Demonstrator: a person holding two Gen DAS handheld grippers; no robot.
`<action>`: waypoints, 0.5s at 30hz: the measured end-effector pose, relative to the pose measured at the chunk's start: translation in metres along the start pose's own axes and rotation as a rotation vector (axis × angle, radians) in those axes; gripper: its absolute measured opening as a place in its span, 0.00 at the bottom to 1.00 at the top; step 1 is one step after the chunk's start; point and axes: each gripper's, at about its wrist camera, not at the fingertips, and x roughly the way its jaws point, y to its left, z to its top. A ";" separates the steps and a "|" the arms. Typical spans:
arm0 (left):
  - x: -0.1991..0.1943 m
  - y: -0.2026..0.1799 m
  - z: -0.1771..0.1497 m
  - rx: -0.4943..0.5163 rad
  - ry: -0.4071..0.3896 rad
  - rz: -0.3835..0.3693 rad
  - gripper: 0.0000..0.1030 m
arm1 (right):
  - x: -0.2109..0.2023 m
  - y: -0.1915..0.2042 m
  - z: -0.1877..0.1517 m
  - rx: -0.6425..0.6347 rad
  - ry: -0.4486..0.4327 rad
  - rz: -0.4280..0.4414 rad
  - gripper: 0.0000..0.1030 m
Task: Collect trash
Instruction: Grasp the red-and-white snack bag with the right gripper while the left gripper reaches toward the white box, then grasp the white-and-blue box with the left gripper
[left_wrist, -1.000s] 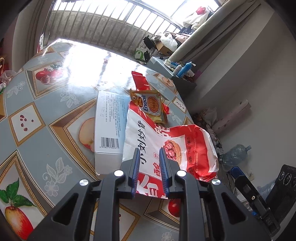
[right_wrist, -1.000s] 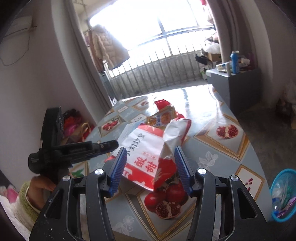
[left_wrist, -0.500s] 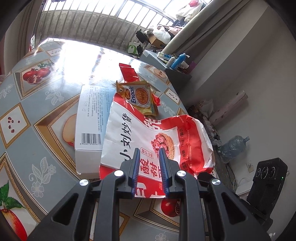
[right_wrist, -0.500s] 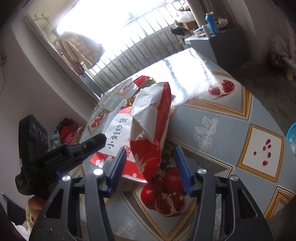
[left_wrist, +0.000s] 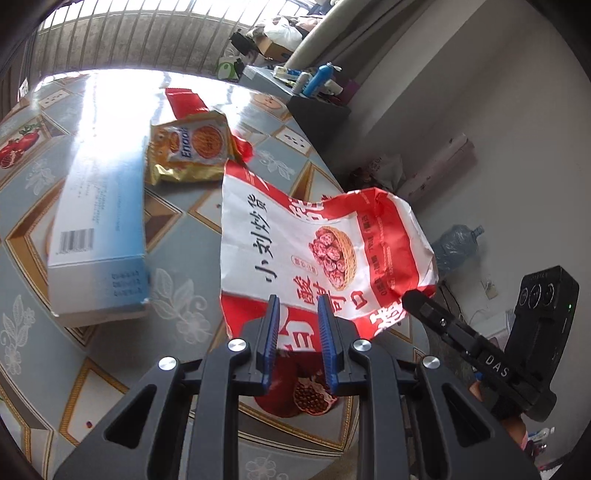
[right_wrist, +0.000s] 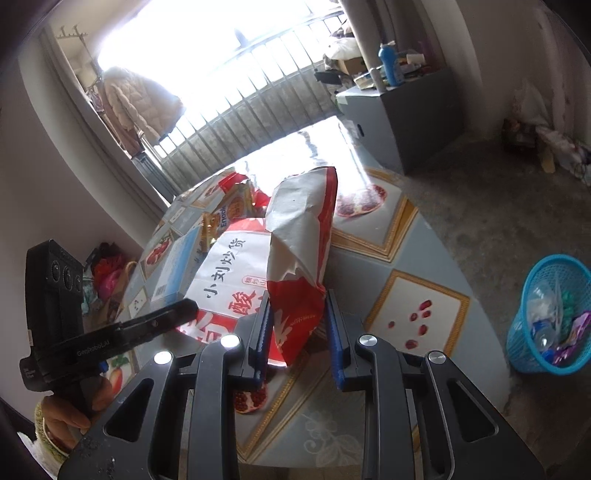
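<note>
Left wrist view: the left gripper (left_wrist: 297, 301) sits at 6 o'clock with its blue pads close together, clamped on the near red edge of the big red-and-white snack bag (left_wrist: 317, 243). The bag's near end is lifted off the fruit-pattern table (left_wrist: 110, 373); its far end reaches toward 12 o'clock. At 9 o'clock of the bag lies a long white-and-blue carton (left_wrist: 99, 229), barcode up, flat on the table. At 11 o'clock of the bag, a gold biscuit wrapper (left_wrist: 192, 147) lies touching the carton's far end, with a red wrapper (left_wrist: 184, 103) just behind it. At 4 o'clock the right gripper (left_wrist: 417, 301) comes in, its tip at the bag's right corner; contact cannot be told from here.

Right wrist view: the right gripper (right_wrist: 297, 308) has just been closing, and the bag's folded-up right side (right_wrist: 299, 258) stands between its blue pads. The left pad touches the bag; the right pad is at its edge, and pressing contact cannot be told. The left gripper (right_wrist: 184, 308) reaches in from 9 o'clock onto the bag's near edge, held by a hand (right_wrist: 70, 413) at 8 o'clock. Carton (right_wrist: 173, 266) and gold wrapper (right_wrist: 229, 210) lie at 11 o'clock. A blue mesh bin (right_wrist: 546, 314) with trash inside stands on the floor at 3 o'clock, well apart from the table (right_wrist: 413, 306).
</note>
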 end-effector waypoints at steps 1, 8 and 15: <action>0.005 -0.005 -0.002 0.012 0.014 -0.004 0.20 | -0.003 -0.003 -0.001 0.004 -0.007 -0.003 0.24; 0.040 -0.021 -0.014 0.040 0.116 -0.012 0.20 | -0.012 -0.003 -0.005 -0.015 -0.045 -0.026 0.28; 0.050 -0.022 -0.012 0.044 0.132 -0.002 0.20 | -0.001 -0.008 -0.010 -0.018 0.000 -0.022 0.38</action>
